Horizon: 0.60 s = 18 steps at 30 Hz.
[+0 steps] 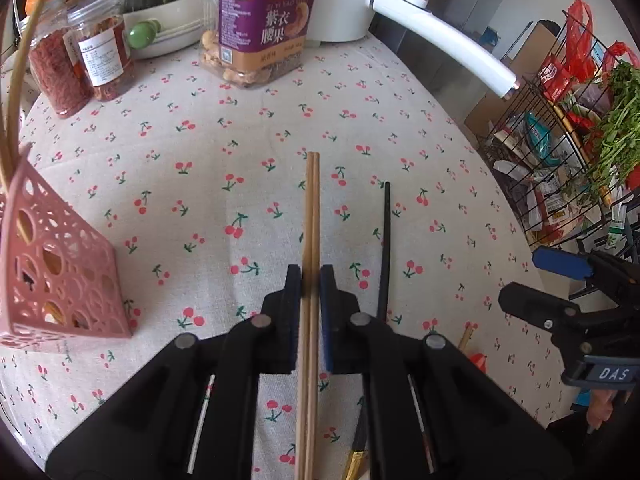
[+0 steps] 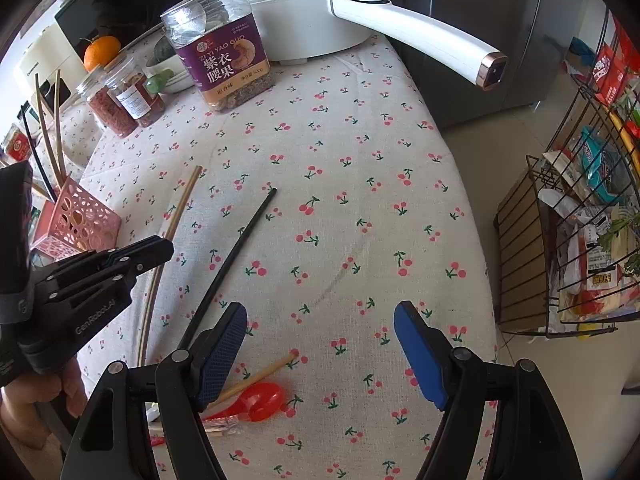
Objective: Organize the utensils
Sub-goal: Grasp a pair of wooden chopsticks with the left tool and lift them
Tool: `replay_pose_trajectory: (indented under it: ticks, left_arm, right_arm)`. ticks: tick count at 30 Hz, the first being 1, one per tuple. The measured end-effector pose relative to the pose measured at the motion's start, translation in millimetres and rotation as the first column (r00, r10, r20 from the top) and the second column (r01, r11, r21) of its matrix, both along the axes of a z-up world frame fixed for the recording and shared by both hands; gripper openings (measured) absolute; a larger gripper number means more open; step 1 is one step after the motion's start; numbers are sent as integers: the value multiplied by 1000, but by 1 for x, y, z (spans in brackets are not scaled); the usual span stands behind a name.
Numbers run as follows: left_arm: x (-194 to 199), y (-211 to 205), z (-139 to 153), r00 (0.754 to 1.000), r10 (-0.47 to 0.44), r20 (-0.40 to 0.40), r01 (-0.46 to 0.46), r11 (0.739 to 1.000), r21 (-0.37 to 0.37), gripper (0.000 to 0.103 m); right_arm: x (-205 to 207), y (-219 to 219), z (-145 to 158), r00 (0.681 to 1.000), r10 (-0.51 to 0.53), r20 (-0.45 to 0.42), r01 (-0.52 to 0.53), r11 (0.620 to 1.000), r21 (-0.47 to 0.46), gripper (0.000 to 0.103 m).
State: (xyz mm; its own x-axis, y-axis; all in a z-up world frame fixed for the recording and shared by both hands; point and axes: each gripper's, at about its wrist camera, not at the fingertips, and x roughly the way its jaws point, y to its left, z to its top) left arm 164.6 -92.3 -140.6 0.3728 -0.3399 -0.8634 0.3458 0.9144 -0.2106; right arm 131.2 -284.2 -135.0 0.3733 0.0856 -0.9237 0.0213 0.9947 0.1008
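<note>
On your desk (image 1: pixel 224 128), the wooden chopsticks (image 1: pixel 311 216) lie left of the single chopstick (image 1: pixel 386 248); the utensil basket (image 1: pixel 60 276) stands farther left, jars (image 1: pixel 100 60) behind.

The purple label on the nut jar (image 2: pixel 224 60) is showing "ZI YI YAO GUO", large Chinese characters 紫衣腰果 and "500g". The left gripper (image 2: pixel 154 254) is carrying "GenRobot.AI" on its side. The right gripper (image 1: pixel 560 280) is bearing a tag reading "DAS".

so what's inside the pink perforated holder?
Pale wooden sticks and one black stick rise out of the pink perforated plastic holder, curving upward. Through the holes, only tan patches show; the lower ends and the bottom are hidden by its walls.
</note>
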Motion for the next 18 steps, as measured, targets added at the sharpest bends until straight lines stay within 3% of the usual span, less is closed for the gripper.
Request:
replay_pose_trajectory:
  ticks: [12,18]
  left_arm:
    - [-38,37,61,984,27,177,-23,999,-23,10]
    - [-48,62,77,976,49,211,-41,998,-43,10]
  right_arm:
    - [21,40,-9,999,29,-25,-30,999,-24,77]
    - [35,60,-27,997,33,-74,-36,999,-38,77]
